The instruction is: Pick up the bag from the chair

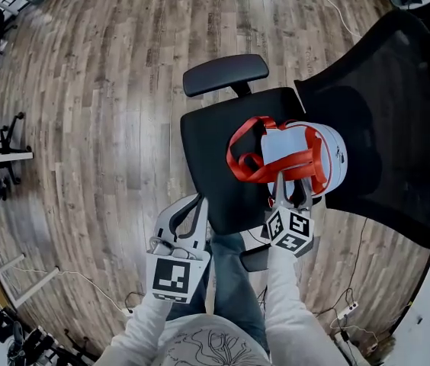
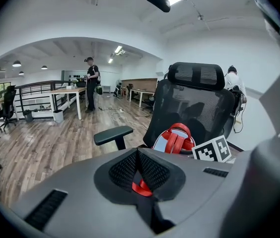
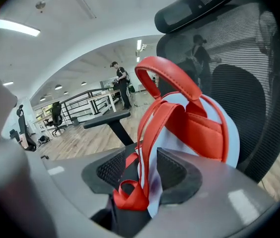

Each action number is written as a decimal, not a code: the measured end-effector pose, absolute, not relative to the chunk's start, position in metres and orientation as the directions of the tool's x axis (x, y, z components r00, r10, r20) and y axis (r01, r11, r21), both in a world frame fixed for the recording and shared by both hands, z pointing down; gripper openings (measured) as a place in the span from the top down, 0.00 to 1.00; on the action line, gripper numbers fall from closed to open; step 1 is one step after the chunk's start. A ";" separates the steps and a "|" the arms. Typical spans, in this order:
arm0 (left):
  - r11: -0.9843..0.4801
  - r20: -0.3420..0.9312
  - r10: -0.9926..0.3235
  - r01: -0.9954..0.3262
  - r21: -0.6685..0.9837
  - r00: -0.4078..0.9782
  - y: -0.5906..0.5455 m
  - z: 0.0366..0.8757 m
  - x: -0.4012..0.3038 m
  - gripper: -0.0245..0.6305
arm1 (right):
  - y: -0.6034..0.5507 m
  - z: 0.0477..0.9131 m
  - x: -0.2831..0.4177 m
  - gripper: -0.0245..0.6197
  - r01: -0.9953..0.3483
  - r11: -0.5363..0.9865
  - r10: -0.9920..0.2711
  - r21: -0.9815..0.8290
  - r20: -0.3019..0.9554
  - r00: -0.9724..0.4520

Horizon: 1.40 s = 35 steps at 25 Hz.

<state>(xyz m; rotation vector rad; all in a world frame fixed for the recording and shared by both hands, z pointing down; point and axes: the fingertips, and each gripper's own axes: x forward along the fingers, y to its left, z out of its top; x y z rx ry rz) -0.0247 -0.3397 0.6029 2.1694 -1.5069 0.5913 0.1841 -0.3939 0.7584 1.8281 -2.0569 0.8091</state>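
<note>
Grip: right gripper (image 1: 290, 183) fingers clamped on the lower edge of the pale-blue fabric bag with red straps (image 1: 306, 147).
Spare: left gripper (image 1: 188, 208) fingers closed, clear of it.
Remaining: the lift, apparently; it sits on the black mesh office chair (image 1: 215, 143), right of the seat.
Look: rounded, upright, soft.

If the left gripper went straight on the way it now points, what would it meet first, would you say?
Probably the chair's seat, short of the bag, though depth is unclear.
</note>
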 end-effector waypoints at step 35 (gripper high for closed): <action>-0.295 0.551 -0.773 -0.947 0.128 0.315 -0.331 0.590 -0.047 0.95 | -0.431 0.704 0.158 0.93 -0.978 0.156 -0.892 -0.141 0.404 -0.201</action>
